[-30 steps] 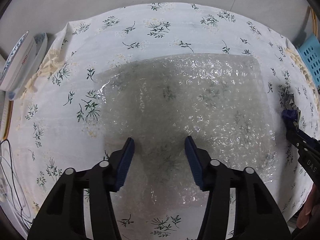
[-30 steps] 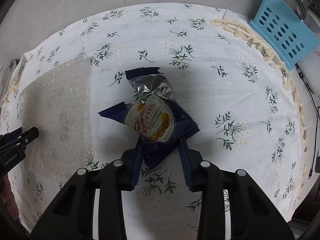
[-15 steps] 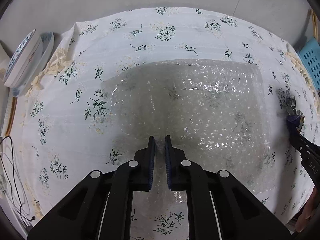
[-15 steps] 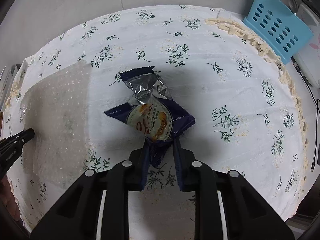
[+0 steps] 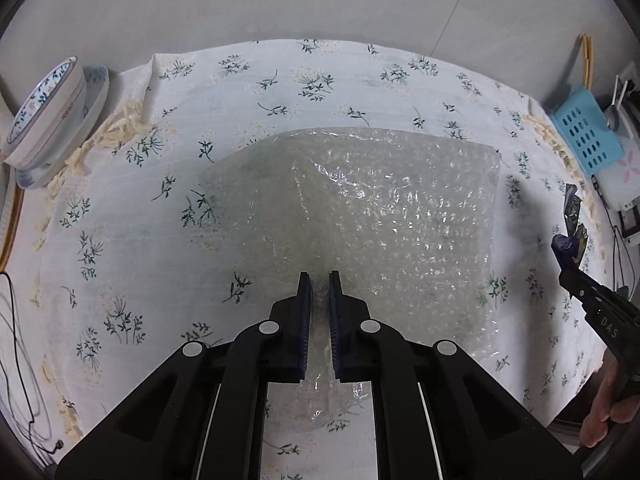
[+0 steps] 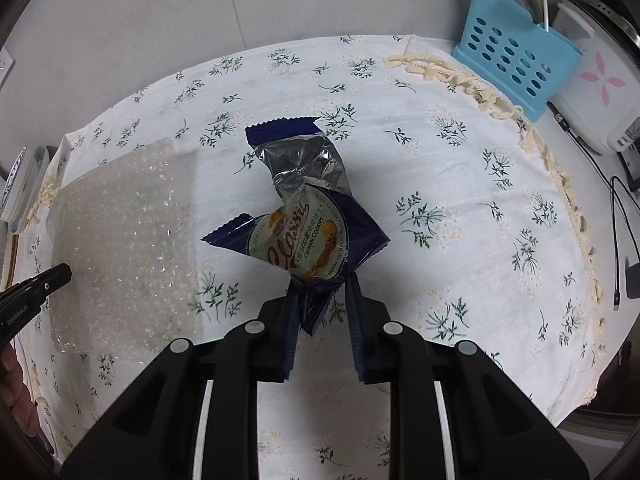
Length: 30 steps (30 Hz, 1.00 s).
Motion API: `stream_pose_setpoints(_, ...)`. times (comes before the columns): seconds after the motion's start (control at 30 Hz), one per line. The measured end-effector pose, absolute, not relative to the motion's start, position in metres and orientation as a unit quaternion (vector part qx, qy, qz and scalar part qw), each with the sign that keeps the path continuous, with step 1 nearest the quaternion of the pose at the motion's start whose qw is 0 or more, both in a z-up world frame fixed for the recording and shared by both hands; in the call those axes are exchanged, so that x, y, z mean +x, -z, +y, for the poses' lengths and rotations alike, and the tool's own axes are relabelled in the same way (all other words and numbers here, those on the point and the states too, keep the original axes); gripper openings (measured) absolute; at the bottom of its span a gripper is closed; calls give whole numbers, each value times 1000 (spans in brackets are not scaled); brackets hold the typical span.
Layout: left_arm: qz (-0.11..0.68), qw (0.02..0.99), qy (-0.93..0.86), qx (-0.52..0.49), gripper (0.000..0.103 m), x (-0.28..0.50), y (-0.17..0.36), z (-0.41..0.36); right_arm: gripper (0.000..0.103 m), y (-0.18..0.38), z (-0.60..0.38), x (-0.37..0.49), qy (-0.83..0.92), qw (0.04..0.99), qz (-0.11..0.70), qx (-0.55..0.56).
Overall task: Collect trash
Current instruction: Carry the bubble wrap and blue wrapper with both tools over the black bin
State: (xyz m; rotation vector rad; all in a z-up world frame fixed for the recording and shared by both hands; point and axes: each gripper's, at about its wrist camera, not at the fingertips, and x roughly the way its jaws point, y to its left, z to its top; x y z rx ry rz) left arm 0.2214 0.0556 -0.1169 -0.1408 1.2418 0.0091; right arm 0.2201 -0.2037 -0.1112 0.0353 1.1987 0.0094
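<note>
Jaws pinch bubble wrap, cookie wrapper.

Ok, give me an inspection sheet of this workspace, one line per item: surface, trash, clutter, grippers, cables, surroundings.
Surface: white floral tablecloth with a fringed edge, covering the table.
Trash: bubble wrap pinched at its near edge, the rest lying on the cloth; dark blue cookie wrapper, torn open, held by its lower end.
Clutter: blue perforated basket and a white appliance at the far right edge; stacked bowls at the far left.
Grippers: left gripper shut on the bubble wrap; right gripper shut on the cookie wrapper.
Cables: black cable off the right edge; thin black cables off the left edge.
Surroundings: plain grey wall behind the table.
</note>
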Motion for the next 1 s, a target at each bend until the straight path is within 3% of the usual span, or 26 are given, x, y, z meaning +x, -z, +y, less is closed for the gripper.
stream_pose_setpoints(0.63,546,831,-11,-110,7,133,50,53,21,52,-209,151,-68,852,519,-1)
stream_pose_setpoints(1.0,537,834,-15,-123,7,74,38,46,21,35,-219,87,-91,858,505,2)
